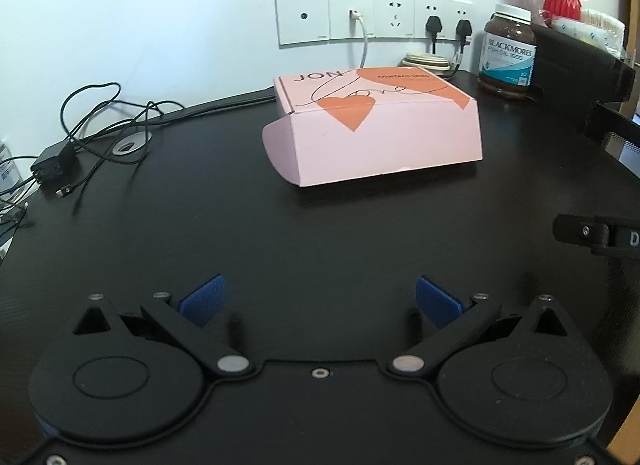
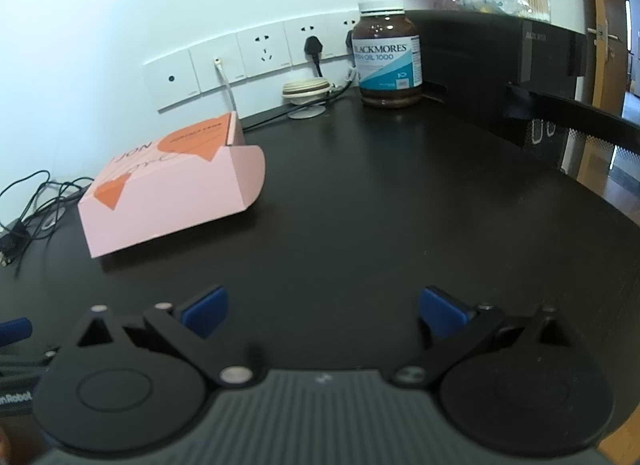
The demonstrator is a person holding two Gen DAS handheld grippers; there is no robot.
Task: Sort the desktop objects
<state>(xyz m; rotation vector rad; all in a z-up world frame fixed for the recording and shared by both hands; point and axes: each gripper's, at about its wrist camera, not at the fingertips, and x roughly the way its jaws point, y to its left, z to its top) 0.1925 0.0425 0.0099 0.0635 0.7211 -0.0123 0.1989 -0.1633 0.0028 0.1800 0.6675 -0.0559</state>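
Desk scene: a pink box (image 1: 372, 133) with orange hearts lies closed on the dark desk (image 1: 320, 233), ahead of both tools and touched by neither. Left gripper (image 1: 319, 301) and right gripper (image 2: 323, 311) both hover low over bare desk with blue pads spread wide apart, holding nothing. Behind the box, by the wall sockets (image 1: 374, 19), stand a brown supplement jar (image 2: 388, 55) and a black printer (image 2: 500, 61); tangled cables (image 1: 92, 121) lie at the desk's left.

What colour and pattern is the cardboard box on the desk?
The box is pale pink with orange hearts and thin black script lettering, clearest in the left wrist view.
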